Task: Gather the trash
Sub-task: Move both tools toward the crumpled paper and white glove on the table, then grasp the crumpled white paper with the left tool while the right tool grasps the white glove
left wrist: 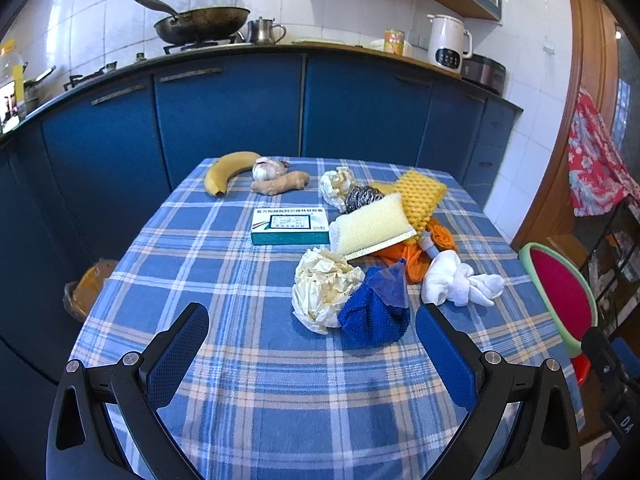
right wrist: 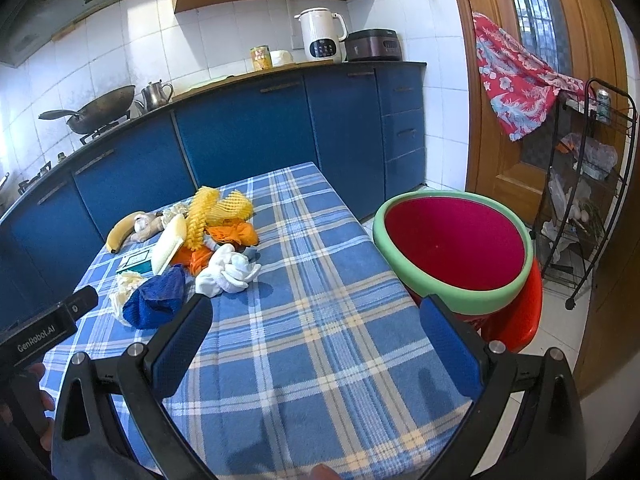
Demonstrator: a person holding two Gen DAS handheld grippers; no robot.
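1. The left gripper [left wrist: 312,336] hovers low over the checked-cloth worktop [left wrist: 248,400], its fingers [left wrist: 178,354] spread wide and holding nothing.
2. The right gripper [right wrist: 316,340] hangs over the worktop's right edge, its fingers [right wrist: 448,350] also wide apart and empty.
3. Just ahead of the left gripper lies a crumpled paper ball [left wrist: 322,290], touching a blue mesh cloth [left wrist: 374,314] on its right.
4. Beside that — a white sock bundle [left wrist: 456,284], with orange cloth [left wrist: 416,258] behind it.
5. Further back sit a teal box [left wrist: 290,226], a pale sponge [left wrist: 374,226], a yellow foam net [left wrist: 420,196], a steel scrubber [left wrist: 362,198] and a second paper ball [left wrist: 338,184].
6. At the far edge: a banana [left wrist: 228,172], garlic [left wrist: 268,168] and ginger [left wrist: 282,184].
7. A red basin with a green rim [right wrist: 456,252] stands just beside the worktop's right side, on a red stool [right wrist: 516,320].
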